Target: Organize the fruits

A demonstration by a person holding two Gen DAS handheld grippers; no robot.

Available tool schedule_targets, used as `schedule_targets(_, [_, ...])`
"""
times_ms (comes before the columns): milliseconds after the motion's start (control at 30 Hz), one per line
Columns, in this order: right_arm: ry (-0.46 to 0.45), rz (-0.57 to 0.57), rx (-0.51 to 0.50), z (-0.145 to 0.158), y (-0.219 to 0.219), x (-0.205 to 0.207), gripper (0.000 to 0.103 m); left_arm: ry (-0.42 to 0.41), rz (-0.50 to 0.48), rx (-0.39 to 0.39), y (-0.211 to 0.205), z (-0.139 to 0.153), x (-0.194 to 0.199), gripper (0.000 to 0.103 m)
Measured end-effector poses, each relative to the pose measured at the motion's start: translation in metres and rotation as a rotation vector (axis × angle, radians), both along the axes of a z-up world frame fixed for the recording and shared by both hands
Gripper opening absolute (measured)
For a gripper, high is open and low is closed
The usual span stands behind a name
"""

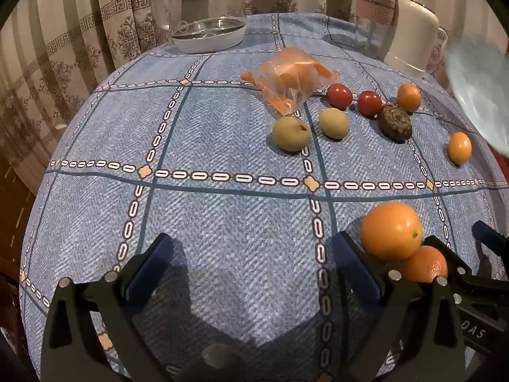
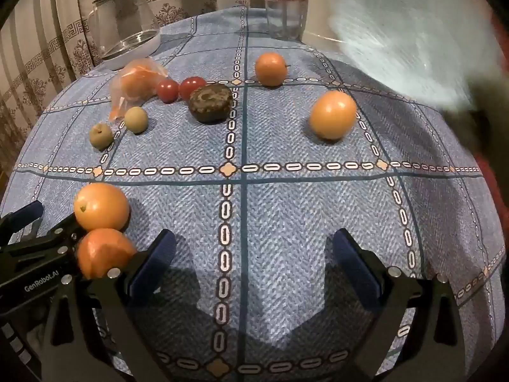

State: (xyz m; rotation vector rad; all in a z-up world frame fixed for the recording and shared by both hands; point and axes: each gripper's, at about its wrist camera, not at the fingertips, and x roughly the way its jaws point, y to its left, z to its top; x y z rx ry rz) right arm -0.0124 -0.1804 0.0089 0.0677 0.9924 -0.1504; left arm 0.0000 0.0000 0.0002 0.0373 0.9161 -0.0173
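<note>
My left gripper (image 1: 254, 264) and right gripper (image 2: 254, 262) both stand open over bare cloth, side by side, with nothing between their fingers. Two big oranges (image 1: 391, 235) (image 2: 101, 205) lie touching between the two grippers; the nearer orange (image 2: 105, 251) is partly hidden by my right gripper's left finger. Farther back lie two green fruits (image 1: 291, 133), two red tomatoes (image 1: 339, 95), a brown wrinkled fruit (image 2: 210, 102) and two small orange fruits (image 2: 332, 114). A clear bag holding an orange (image 1: 289, 78) lies behind them.
The blue checked tablecloth (image 2: 286, 207) covers a round table. At the back stand a glass kettle (image 1: 206, 9), a glass cup with a pink lid (image 2: 284, 3) and a white jug (image 1: 413, 25). A blurred pale blue thing (image 2: 413, 47) hangs over the back right. Curtains hang behind.
</note>
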Motion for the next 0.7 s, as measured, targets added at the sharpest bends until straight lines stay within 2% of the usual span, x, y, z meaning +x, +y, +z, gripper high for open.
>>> schedule_targets(700, [0.001,0.000,-0.004,-0.0001,-0.0001,0.0003,0.100,0.001,0.000,0.002,-0.0002,0.0001,0.0001,0.098])
